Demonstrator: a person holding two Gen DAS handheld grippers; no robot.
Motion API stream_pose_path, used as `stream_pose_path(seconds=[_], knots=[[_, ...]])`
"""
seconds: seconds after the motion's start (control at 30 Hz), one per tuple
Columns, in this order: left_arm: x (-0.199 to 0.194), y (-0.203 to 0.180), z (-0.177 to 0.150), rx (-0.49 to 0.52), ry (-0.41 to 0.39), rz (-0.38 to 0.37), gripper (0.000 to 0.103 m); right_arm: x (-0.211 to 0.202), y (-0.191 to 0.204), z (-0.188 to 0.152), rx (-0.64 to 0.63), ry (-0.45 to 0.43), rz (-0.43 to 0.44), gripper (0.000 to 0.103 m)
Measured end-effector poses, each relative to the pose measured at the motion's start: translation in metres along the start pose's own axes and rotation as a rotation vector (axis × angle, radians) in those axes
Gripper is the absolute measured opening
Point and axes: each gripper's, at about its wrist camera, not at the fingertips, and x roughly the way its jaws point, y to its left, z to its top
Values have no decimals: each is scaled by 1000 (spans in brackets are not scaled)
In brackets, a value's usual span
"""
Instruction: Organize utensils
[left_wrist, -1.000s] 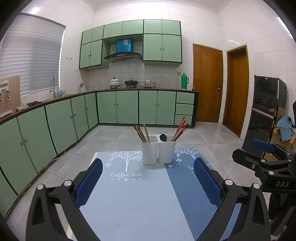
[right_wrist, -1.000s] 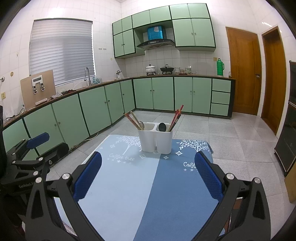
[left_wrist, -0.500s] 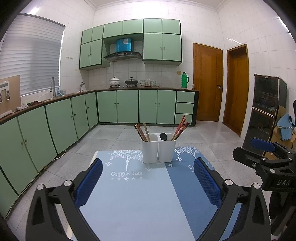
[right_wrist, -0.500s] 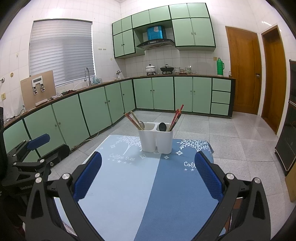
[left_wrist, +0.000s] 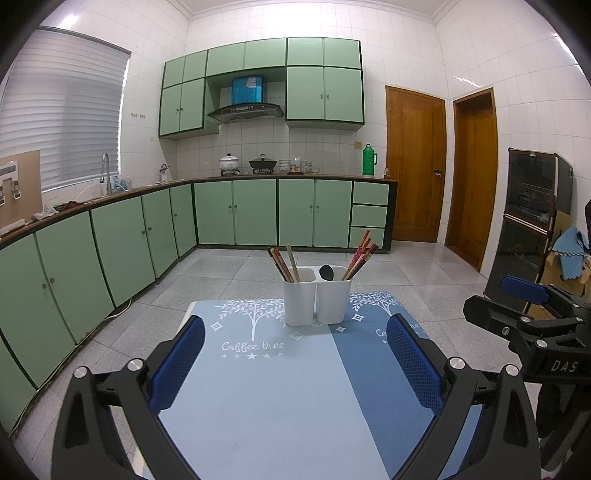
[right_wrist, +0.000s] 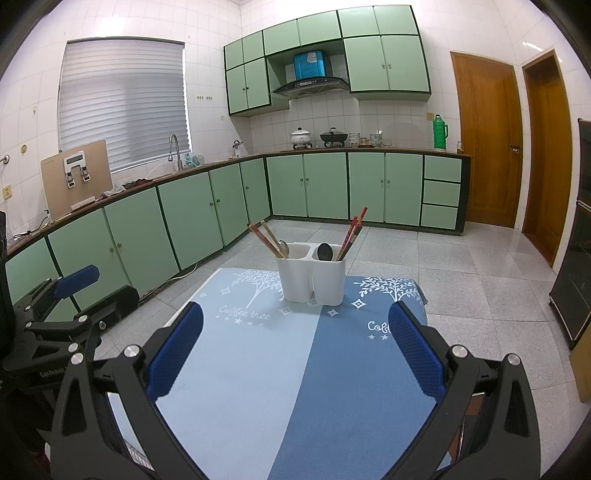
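- My left claw (left_wrist: 295, 354) hangs above the near end of the desk (left_wrist: 266, 406), its two blue-padded fingers spread wide with nothing between them.
- My right claw (right_wrist: 295, 347) is the same: fingers apart, empty, pointed at the holder from well back.
- The white holder (left_wrist: 316, 299) stands upright at the far end of the desk, on the cloth, well apart from both claws.
- In its left compartment lean the brown chopsticks (left_wrist: 281, 264) and, seen from the right wrist, a metal spoon (right_wrist: 283, 247).
- In its right compartment sit a black spoon (left_wrist: 326, 272) and the red chopsticks (left_wrist: 360, 254).
- As I judge it, the sorting looks nearly or fully done (no utensil lies loose on the cloth that I can see); whether the two compartments hold what they should, I cannot say.
- If anything is left, it is likely regrouping spoons or chopsticks between compartments.
- The holder looks like smooth moulded plastic, two rounded cups joined at the middle.
- The chopsticks are slim, straight sticks, probably lacquered wood, fanning outward.
- The cloth (right_wrist: 258, 369) is matte fabric, pale blue beside darker blue, printed with white trees and "Coffee tree".
- My finger pads (right_wrist: 417, 354) show a fine mesh texture, set on black rigid frames.
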Motion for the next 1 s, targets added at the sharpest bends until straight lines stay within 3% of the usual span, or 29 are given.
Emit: stream_pose_path(seconds=[1.0], knots=[[-1, 0, -1, 0, 3, 2, 97, 1, 4, 0, 3, 1, 2, 97]])
